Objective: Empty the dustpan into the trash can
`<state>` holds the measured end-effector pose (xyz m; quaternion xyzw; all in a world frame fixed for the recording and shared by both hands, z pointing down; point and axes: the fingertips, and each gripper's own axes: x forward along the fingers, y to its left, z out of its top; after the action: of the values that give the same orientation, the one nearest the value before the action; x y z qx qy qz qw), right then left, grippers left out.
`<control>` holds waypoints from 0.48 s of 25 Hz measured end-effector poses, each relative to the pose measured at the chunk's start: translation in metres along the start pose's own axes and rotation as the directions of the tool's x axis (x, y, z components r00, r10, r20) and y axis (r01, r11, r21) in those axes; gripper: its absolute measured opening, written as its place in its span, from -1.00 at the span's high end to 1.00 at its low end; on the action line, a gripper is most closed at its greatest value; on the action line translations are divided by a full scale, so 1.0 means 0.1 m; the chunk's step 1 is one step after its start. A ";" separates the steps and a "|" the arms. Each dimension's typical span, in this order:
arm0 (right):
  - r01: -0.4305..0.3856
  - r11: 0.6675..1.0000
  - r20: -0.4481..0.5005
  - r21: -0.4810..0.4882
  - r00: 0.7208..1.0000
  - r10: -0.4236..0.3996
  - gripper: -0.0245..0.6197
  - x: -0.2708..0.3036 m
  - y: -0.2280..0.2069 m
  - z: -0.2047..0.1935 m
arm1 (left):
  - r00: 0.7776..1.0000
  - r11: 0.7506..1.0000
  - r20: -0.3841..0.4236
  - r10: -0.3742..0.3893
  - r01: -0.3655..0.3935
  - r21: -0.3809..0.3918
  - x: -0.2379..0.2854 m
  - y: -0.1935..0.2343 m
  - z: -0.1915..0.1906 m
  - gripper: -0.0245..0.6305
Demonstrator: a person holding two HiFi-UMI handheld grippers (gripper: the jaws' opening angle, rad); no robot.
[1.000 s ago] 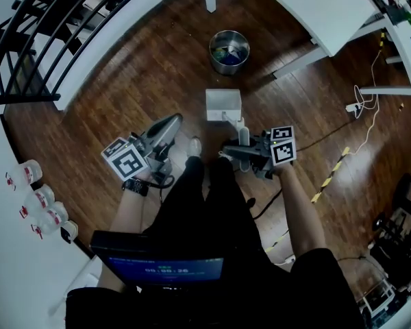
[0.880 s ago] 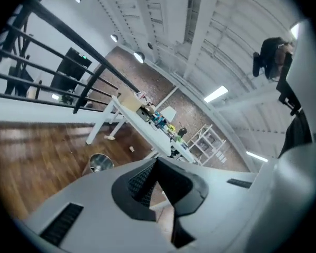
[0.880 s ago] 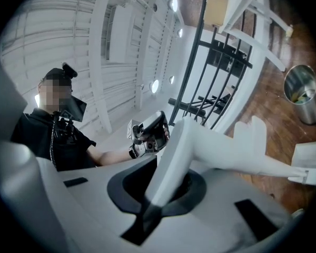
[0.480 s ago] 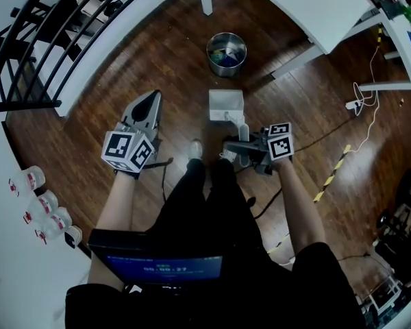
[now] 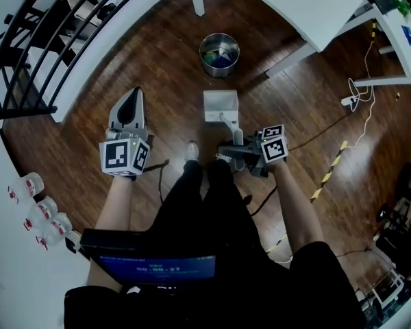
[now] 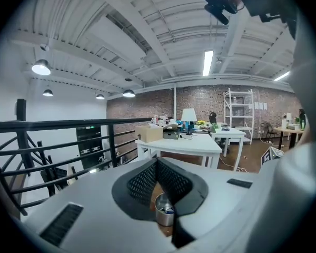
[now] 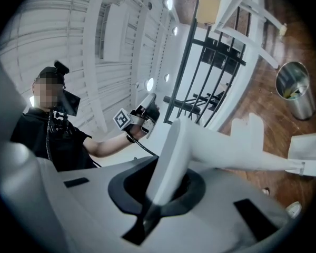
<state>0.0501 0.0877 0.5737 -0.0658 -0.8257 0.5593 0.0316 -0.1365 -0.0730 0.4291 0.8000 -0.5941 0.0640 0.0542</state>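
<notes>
Looking down, the head view places the dustpan (image 5: 220,105) near the trash can (image 5: 219,55), its handle (image 5: 230,125) at the right gripper (image 5: 225,151), with the left gripper (image 5: 133,94) well aside. Left gripper view: jaws pressed together, empty, trash can beyond. Right gripper view: jaws pinch the dustpan's handle.

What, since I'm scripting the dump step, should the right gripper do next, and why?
Probably carry the dustpan forward toward the trash can. The right gripper is shut on the pan's handle, but the pan is short of the can, not over its opening.
</notes>
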 end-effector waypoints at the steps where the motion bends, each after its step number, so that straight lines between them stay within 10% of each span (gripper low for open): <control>1: 0.003 1.000 -0.004 0.004 1.000 -0.003 0.90 0.00 0.00 -0.03 | 1.000 1.000 0.001 -0.002 0.002 -0.009 0.01 0.00 0.01 0.93; 12: -0.009 0.998 -0.067 0.068 0.998 0.014 0.92 0.07 -0.02 -0.38 | 0.999 0.995 0.010 -0.032 0.032 -0.096 0.00 -0.05 0.01 0.93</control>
<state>0.0482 0.1232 0.5894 -0.0884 -0.8044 0.5846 0.0585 -0.1315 -0.0719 0.4284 0.8061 -0.5839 0.0308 0.0912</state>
